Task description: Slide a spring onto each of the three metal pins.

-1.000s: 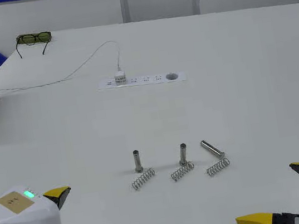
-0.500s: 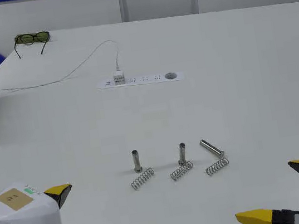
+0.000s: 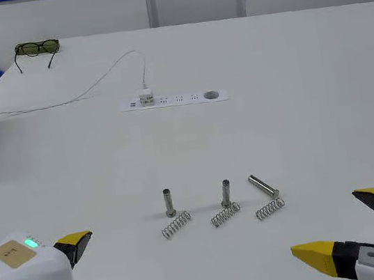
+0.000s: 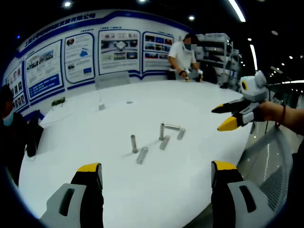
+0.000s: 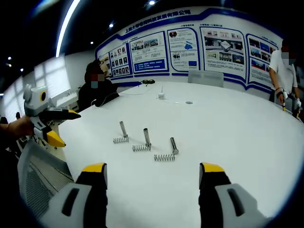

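Near front edge of white table [image 3: 324,112]: left pin [image 3: 169,202] and middle pin [image 3: 226,193] standing upright, right pin [image 3: 263,185] lying flat. Lying just before them, off pins: left spring [image 3: 176,224], middle spring [image 3: 225,214], right spring [image 3: 270,208]. Hovering either side: left gripper [image 3: 129,272] and right gripper [image 3: 337,226], jaws gaping, gripping nothing. Well behind pins: power strip [image 3: 174,100], charger [image 3: 145,97], glasses [image 3: 36,48] sitting apart.

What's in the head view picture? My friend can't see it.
Three metal pins with a spring in front of each sit on a white table, none joined yet. The left gripper and right gripper hover open nearby.
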A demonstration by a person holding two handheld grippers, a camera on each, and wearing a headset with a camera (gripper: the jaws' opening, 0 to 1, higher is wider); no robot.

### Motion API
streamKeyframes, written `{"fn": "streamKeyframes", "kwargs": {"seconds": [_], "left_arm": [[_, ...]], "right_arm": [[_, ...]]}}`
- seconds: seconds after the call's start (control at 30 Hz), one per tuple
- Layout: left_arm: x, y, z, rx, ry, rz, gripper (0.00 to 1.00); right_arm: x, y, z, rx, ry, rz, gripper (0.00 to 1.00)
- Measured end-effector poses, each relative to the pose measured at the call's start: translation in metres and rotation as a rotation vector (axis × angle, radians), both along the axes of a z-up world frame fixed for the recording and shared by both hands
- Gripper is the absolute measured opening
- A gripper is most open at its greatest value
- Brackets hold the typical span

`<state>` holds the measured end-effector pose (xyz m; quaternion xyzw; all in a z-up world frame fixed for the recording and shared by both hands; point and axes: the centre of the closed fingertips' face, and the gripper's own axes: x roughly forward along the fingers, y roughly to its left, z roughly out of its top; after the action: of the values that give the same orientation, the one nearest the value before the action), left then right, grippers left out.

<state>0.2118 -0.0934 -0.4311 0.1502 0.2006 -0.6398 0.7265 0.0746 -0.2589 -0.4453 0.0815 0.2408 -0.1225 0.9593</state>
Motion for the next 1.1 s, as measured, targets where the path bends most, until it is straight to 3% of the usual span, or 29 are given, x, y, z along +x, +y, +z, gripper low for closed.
{"fn": "streamKeyframes", "kwargs": {"seconds": [0.2,0.47,0.63,0.7,1.1], "left_arm": [[0.001,-0.003,0.001,-0.022,-0.002,0.004,0.95],[-0.001,-0.004,-0.004,-0.01,0.005,-0.005,0.96],[-0.001,-0.006,-0.007,-0.024,0.01,-0.008,0.96],[0.0,-0.007,-0.008,-0.024,0.015,-0.005,0.95],[-0.004,-0.013,-0.011,-0.038,0.021,-0.012,0.96]], "right_arm": [[0.011,-0.012,-0.001,-0.017,0.023,0.014,0.77],[0.03,-0.023,-0.005,-0.019,0.038,0.034,0.73],[0.044,-0.032,-0.007,-0.017,0.022,0.042,0.69],[0.05,-0.039,-0.008,-0.041,0.017,0.039,0.67],[0.08,-0.062,-0.021,-0.063,0.026,0.057,0.56]]}}
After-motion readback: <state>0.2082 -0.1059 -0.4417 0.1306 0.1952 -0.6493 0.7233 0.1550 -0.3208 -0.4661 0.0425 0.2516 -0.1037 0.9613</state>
